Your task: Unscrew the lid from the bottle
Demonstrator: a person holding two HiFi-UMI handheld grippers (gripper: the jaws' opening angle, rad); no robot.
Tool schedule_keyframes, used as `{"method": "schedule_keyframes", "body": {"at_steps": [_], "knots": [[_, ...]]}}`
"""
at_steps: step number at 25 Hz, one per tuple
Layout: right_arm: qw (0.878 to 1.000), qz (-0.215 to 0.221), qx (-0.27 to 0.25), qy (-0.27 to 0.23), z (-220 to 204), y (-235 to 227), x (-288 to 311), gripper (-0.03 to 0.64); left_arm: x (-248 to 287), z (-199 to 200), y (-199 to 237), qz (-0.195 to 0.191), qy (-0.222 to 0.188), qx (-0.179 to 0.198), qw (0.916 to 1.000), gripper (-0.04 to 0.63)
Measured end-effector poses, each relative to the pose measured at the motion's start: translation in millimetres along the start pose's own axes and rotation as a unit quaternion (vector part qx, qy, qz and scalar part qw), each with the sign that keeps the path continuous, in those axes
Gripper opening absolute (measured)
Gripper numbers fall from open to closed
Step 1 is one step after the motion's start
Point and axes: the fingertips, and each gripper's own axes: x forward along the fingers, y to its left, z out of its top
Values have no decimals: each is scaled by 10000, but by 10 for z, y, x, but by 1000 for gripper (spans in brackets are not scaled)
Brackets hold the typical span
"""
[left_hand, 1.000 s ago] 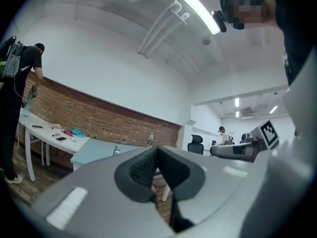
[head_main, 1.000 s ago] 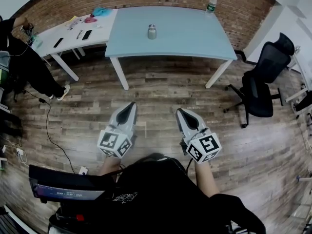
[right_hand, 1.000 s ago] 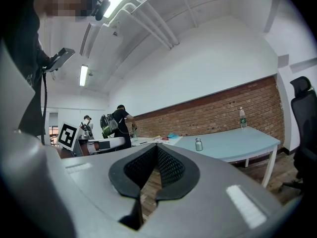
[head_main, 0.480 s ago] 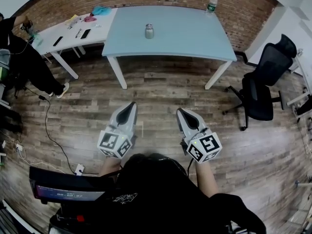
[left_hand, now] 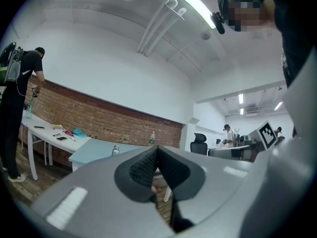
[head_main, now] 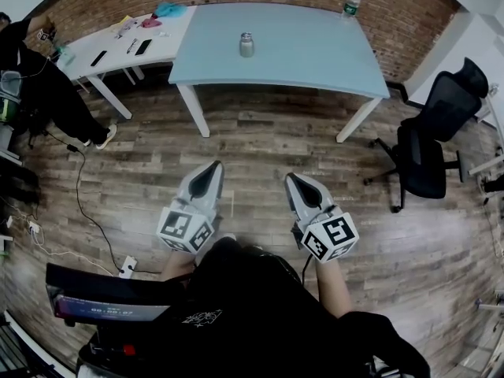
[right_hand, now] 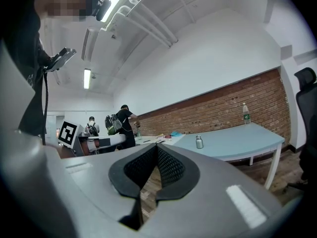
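The left gripper [head_main: 213, 168] and the right gripper [head_main: 290, 180] are held side by side over the wooden floor [head_main: 260, 140], both pointing toward the light blue bench [head_main: 307, 57]. Each one has its jaws pressed together, with nothing between them. The small silver bottle [head_main: 246, 45] stands upright on the bench, well apart from both grippers. A plastic water bottle [head_main: 351, 2] stands at the bench's far right corner. A black office chair [head_main: 429, 144] is on the right.
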Motion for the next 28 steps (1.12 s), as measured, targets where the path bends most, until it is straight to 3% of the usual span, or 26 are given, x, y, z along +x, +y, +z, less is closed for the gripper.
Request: {"method": "schedule_keyframes", "body": {"at_steps": [8, 15, 28], "knots": [[10000, -8, -8, 10, 28, 0, 167, 2, 14, 25, 154, 21, 19, -7, 10000, 0], [10000, -75, -11, 19, 107, 47, 576, 2, 151, 108, 570, 11, 2, -113, 9999, 0], [9993, -342, -90, -78, 211, -82, 658, 2, 414, 173, 643, -268, -84, -125, 9995, 0]]}}
